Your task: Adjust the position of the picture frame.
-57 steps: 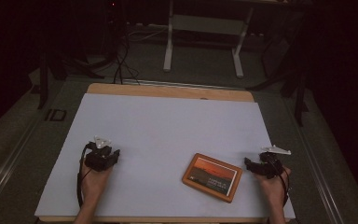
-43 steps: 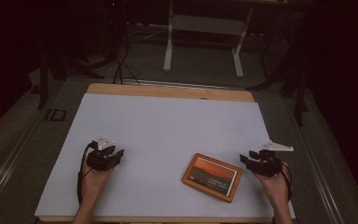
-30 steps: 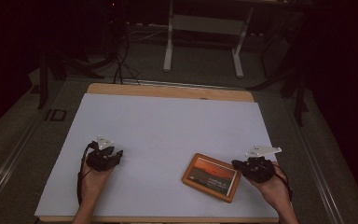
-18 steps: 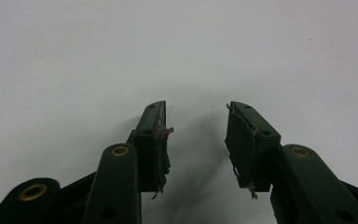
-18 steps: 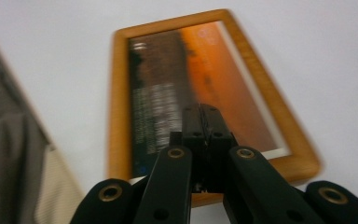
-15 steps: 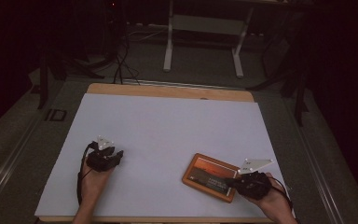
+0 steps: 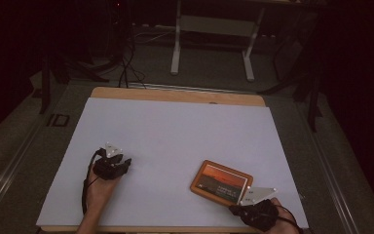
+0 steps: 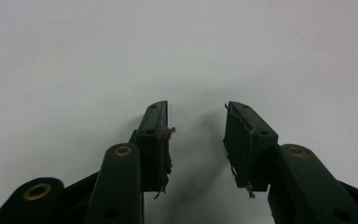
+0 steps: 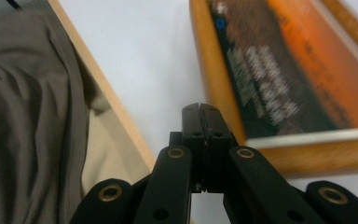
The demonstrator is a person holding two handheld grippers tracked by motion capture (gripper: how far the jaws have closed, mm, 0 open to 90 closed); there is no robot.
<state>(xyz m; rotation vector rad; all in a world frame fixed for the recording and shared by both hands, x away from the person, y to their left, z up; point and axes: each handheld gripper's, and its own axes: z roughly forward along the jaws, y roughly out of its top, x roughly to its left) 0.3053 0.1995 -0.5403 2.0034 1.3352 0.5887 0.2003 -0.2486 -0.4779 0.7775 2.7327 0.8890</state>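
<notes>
Lying flat, wood-framed picture (image 7: 221, 182) shows orange sunset, blurred lettering.

Two black claws, left claw (image 8: 196, 140) with frayed pads and brass rivets, right claw (image 9: 200, 116) likewise riveted, grey three-cornered plates on top, black trailing cables

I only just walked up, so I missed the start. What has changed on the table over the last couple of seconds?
The right hand-held gripper moved from the table's right edge toward the person and in to the near corner of the framed picture. Its jaws are shut, beside the frame, holding nothing. The left hand-held gripper stayed put, jaws open over bare table. The picture has not visibly moved.
</notes>
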